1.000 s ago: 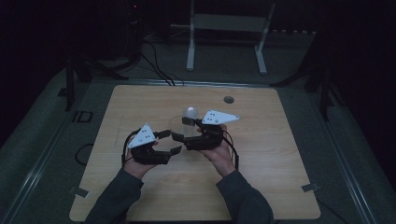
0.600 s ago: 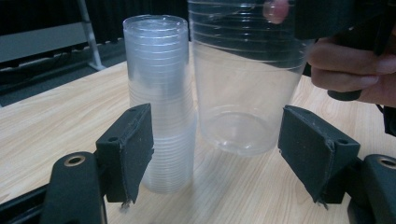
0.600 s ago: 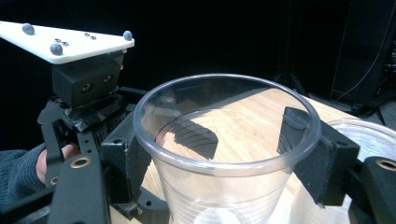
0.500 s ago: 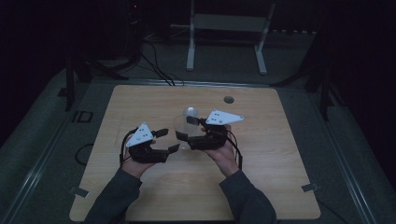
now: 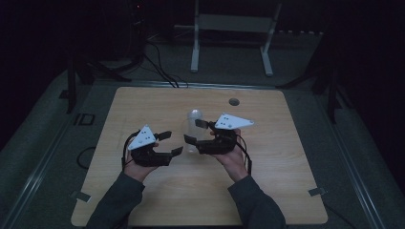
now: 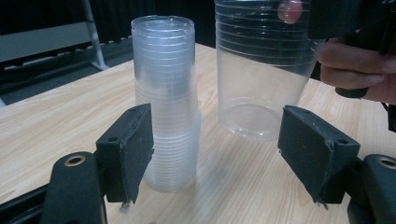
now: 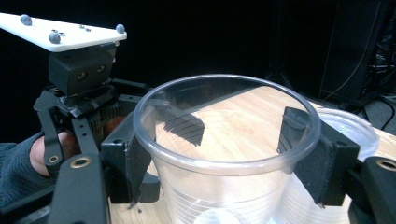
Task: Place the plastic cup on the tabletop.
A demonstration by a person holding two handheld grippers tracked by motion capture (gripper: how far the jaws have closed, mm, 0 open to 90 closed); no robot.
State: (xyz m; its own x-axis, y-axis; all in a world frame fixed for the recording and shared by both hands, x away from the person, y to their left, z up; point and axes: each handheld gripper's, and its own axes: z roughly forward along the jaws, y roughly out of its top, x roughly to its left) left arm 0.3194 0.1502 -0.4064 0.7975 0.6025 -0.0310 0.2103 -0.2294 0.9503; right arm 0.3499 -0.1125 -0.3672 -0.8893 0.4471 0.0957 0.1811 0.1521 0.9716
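Since 1 second ago the right claw (image 5: 197, 131) has carried 1 clear cup (image 7: 224, 154), still clenched on it, slightly rightward off the cup stack (image 6: 166, 102) at frame centre; left claw (image 5: 172, 142) stays released, so separation looks done.

Looks like a darkened lab or recording studio: bare wooden table (image 5: 143, 105) on grey flooring, black surroundings, cables (image 5: 160, 71) at 11 o'clock, white metal stand (image 5: 232, 28) at 12 o'clock.
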